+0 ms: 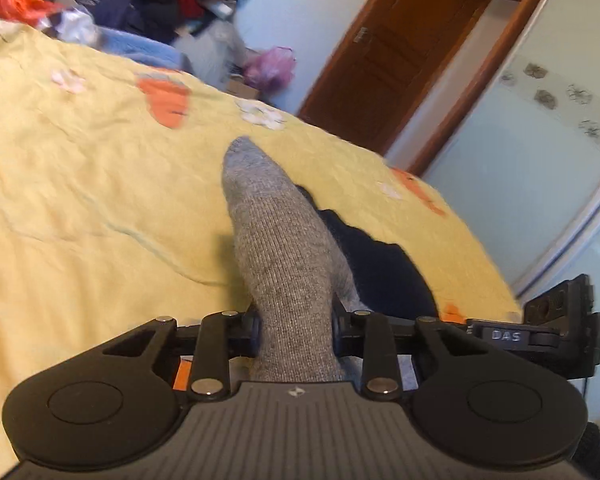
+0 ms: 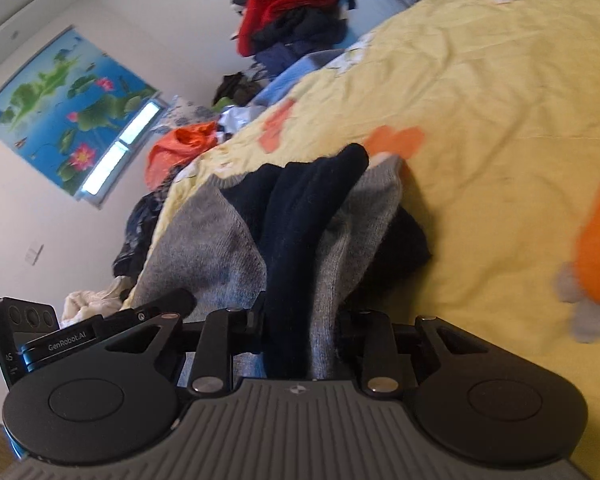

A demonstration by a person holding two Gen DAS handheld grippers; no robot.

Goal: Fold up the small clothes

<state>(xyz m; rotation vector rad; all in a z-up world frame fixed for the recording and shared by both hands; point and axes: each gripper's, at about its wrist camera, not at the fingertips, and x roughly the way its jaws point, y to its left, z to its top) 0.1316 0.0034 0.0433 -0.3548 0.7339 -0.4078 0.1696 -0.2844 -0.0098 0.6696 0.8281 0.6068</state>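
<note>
From my left wrist view, my left gripper (image 1: 296, 328) has its fingers pinched narrow on a grey sock (image 1: 276, 248), which stretches ahead over the yellow bedspread (image 1: 80, 184) with dark socks (image 1: 376, 268) lying just beside it on the right. The risk here, I judge, is that the knit slides out of such a short bite if I pull hard, or that I drag the dark pieces along. The gripper tilts downward toward the bed. From my right wrist view, my right gripper (image 2: 300, 328) is clamped narrow on what seems to be two layers at once, a dark navy sock (image 2: 300, 216) and grey fabric (image 2: 352, 232); blur keeps me from being certain. Holding both could spoil a clean fold. This gripper also slants down, near the bed's edge.
</note>
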